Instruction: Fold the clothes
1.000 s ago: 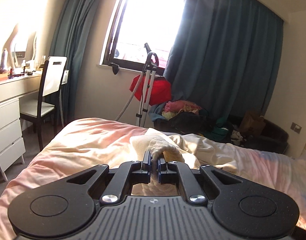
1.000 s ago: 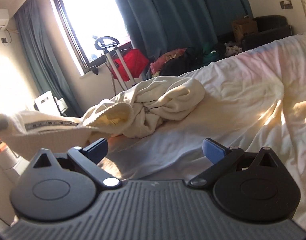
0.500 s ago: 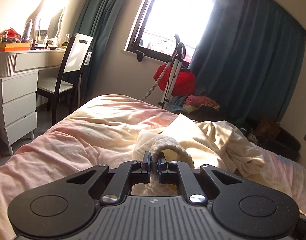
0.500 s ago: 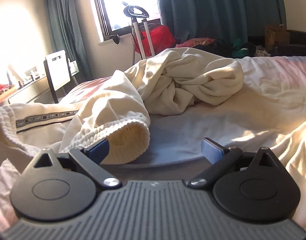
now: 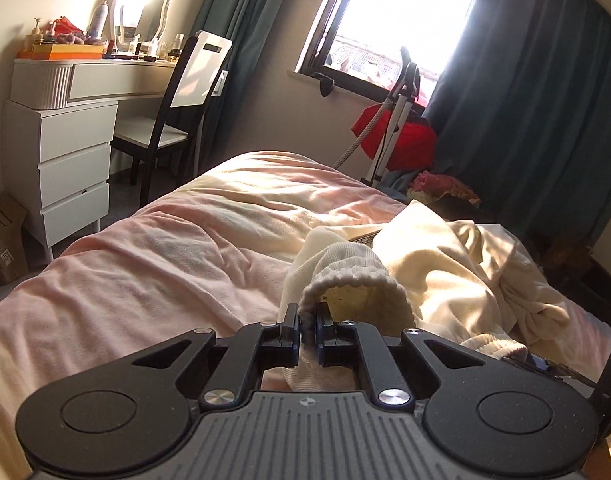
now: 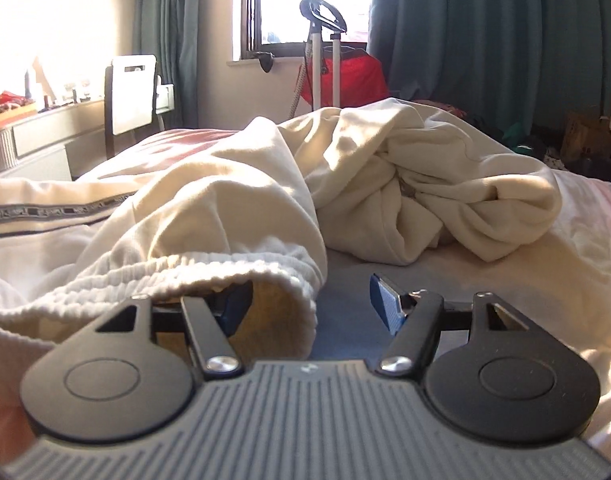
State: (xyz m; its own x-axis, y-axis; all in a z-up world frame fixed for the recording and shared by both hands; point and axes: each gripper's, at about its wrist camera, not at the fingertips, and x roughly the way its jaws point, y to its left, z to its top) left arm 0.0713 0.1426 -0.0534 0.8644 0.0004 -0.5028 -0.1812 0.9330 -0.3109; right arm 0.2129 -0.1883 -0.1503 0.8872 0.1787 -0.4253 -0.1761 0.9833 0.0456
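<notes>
- Step in hand looks like grabbing the two cuffs of the cream sweatpants (image 6: 233,208), which lie crumpled on the pink bed (image 5: 153,264).
- Left gripper (image 5: 307,326) is nearly shut, pinching one ribbed cuff (image 5: 345,276).
- Right gripper (image 6: 309,300) is half open and closing around the other cuff (image 6: 265,276), not pressing yet.
- Next I'd guess: finish the pinch, then lift and straighten the legs.
- Count: one garment, two cuffs, two grippers.
</notes>
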